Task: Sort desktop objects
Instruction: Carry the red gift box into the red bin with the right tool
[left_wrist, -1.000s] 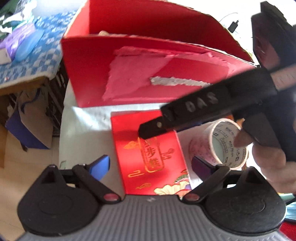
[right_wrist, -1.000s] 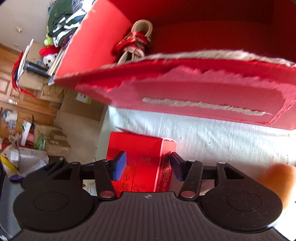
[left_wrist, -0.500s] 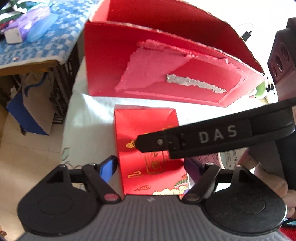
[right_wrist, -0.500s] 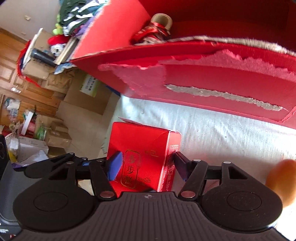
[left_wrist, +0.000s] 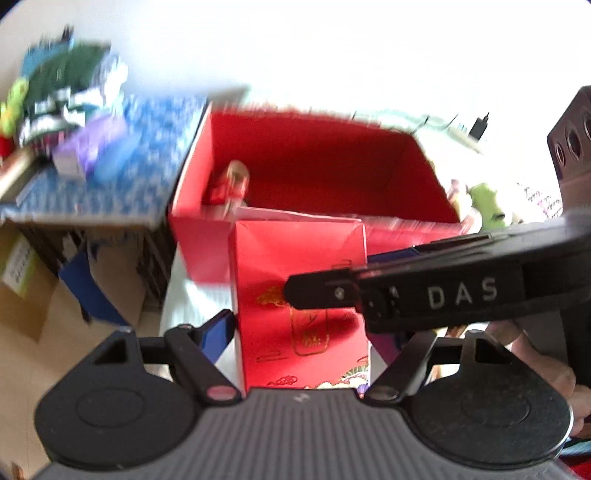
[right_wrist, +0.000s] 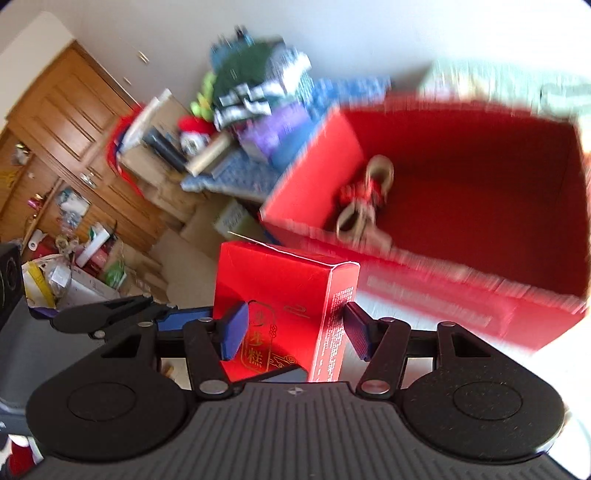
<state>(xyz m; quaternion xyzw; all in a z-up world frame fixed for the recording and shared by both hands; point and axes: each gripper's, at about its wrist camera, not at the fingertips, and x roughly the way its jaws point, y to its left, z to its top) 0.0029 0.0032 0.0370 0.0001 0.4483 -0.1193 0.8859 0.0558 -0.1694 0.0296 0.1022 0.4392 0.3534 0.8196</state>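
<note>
Left fingers (left_wrist: 301, 338) and right fingers (right_wrist: 293, 330) just closed tight on the small box (left_wrist: 295, 258). We lift it level, over the big box (left_wrist: 192, 243) wall.

"DAS" on right tongs (left_wrist: 325, 295)

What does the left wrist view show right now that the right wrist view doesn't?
Only the left wrist view: the right gripper's arm marked DAS crossing in front of the small red carton, a hand at the right edge, a green toy beside the big box.

Only the right wrist view: the wooden cabinets, floor clutter, the carton's printed side panel.

Both: the carton between each gripper's pads, the open red box behind it with a bundle inside, the blue-patterned cloth.
</note>
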